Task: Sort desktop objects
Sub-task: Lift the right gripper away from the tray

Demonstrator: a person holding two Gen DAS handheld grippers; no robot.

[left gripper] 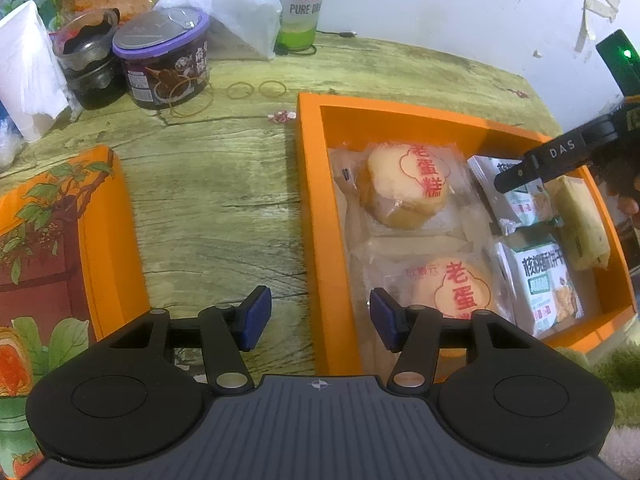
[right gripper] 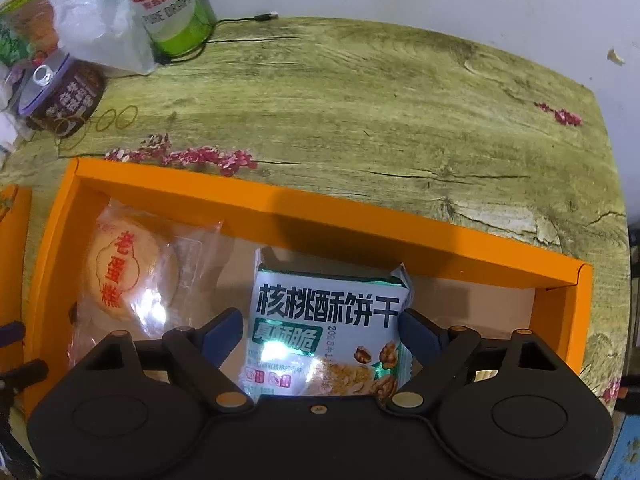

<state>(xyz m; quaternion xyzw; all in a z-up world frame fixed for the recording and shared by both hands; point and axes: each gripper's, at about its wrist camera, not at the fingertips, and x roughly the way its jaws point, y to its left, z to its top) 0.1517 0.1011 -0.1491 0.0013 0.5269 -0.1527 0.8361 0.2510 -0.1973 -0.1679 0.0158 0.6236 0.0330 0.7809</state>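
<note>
An open orange box (left gripper: 310, 184) on the wood-print table holds two wrapped egg cakes (left gripper: 404, 188) (left gripper: 452, 288), two teal walnut biscuit packets (left gripper: 548, 280) and a yellow wrapped roll (left gripper: 584, 224). My left gripper (left gripper: 320, 318) hovers open over the box's left wall, its blue pads touching nothing. In the right wrist view my right gripper (right gripper: 320, 328) points down into the box (right gripper: 320, 216), open, with a biscuit packet (right gripper: 328, 320) between its fingers. The right pad is at the packet's edge and the left pad is just short of it. An egg cake (right gripper: 128, 276) lies to the left.
The box's printed lid (left gripper: 60, 240) lies at the left. Along the back stand a purple-lidded can (left gripper: 164, 64), a dark jar (left gripper: 86, 60), a green beer can (left gripper: 304, 4) and a plastic bag (left gripper: 236, 0). Rubber bands (left gripper: 256, 89) lie loose nearby. A wall bounds the far edge.
</note>
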